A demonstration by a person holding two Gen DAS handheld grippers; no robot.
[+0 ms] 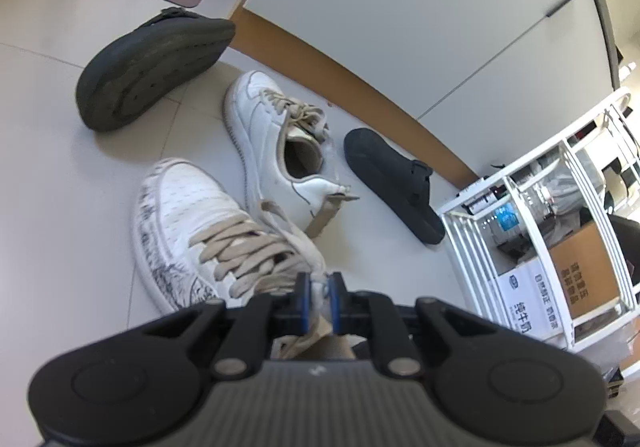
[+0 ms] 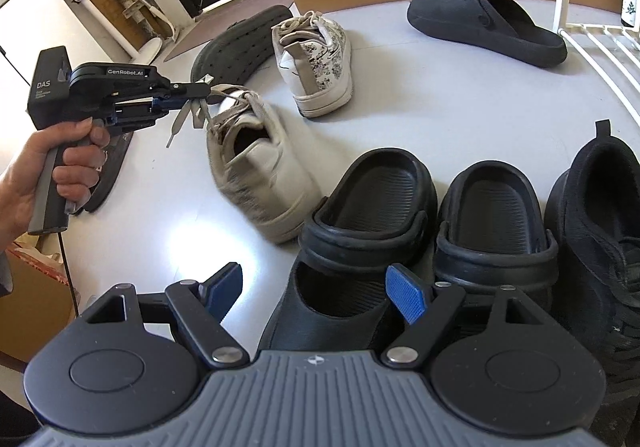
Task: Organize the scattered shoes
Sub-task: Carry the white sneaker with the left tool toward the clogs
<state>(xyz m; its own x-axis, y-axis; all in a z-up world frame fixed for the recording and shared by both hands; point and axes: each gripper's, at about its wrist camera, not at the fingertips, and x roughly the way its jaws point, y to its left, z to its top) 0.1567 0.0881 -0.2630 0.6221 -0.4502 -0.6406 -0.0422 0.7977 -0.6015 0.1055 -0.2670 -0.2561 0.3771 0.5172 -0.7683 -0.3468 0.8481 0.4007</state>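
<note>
1. We hold the left gripper [image 2: 200, 97] clamped on the beige laces and tongue of the near white sneaker [image 2: 256, 171]. In the left wrist view the blue pads [image 1: 305, 297] pinch fabric, with no gap showing. The shoe tips as it hangs from the laces, its sole edge blurred.

2. The right gripper [image 2: 316, 295] stands wide apart and holds nothing. It hovers over the heel of the left black clog [image 2: 368, 199] in the row.

3. The row lies at 4 o'clock from the held sneaker in the right wrist view: two black clogs, then a black knit sneaker [image 2: 600, 215] at the right edge.

4. The sneaker's printed mate [image 2: 316, 63] sits at 1 o'clock from it, heel toward us. One dark slipper [image 2: 484, 23] stands at 2 o'clock. Another dark slipper [image 2: 240, 43] lies tipped, sole showing, at 12.

5. We judge the step to be bringing the held sneaker beside the row.

6. Laces give a loose hold, so we should move slowly and keep the shoe low; it may swing or twist.

7. We should aim the heel toward us and the sole flat, just beside the left clog without knocking it.

8. We should release only once the sole rests on the floor [image 2: 440, 95].
</note>
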